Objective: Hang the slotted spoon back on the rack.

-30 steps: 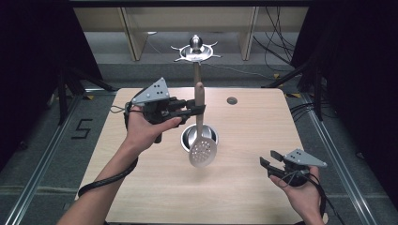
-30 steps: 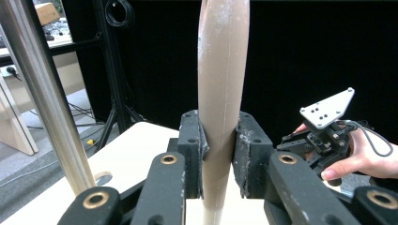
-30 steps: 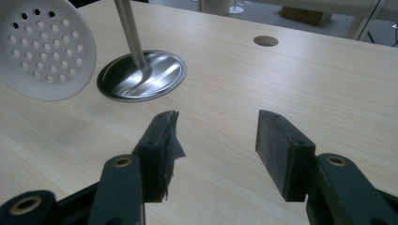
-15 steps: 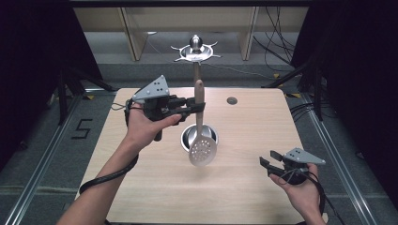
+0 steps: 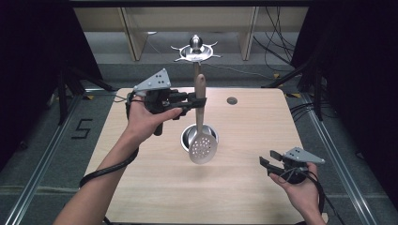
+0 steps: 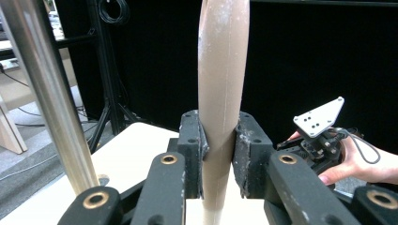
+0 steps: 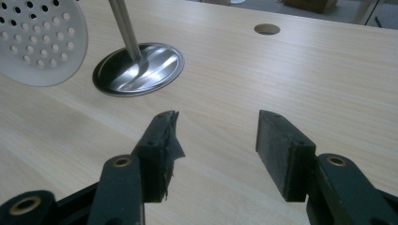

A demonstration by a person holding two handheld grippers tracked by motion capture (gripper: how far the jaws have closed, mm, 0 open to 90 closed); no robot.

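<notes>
A slotted skimmer hangs head down over the table, its wooden handle [image 5: 200, 91] upright and its perforated metal head [image 5: 203, 147] just in front of the stand's base. My left gripper [image 5: 199, 101] is shut on the handle [image 6: 220, 117], which is squeezed between both pads. Right behind the skimmer stands a metal utensil stand with a round base [image 5: 187, 135], a thin pole [image 6: 47, 103] and a hooked top [image 5: 196, 49]. My right gripper [image 5: 264, 165] is open and holds nothing, low over the table's front right; its jaws [image 7: 216, 140] point toward the base [image 7: 138, 70] and the skimmer head [image 7: 40, 42].
The light wooden table [image 5: 248, 126] has a small round hole [image 5: 232, 100] at its back right. Wooden shelf legs and cables stand on the floor behind the table. Dark curtains flank both sides.
My left gripper has raised the skimmer slightly and carried it a little away from the person. The right gripper has barely moved.
</notes>
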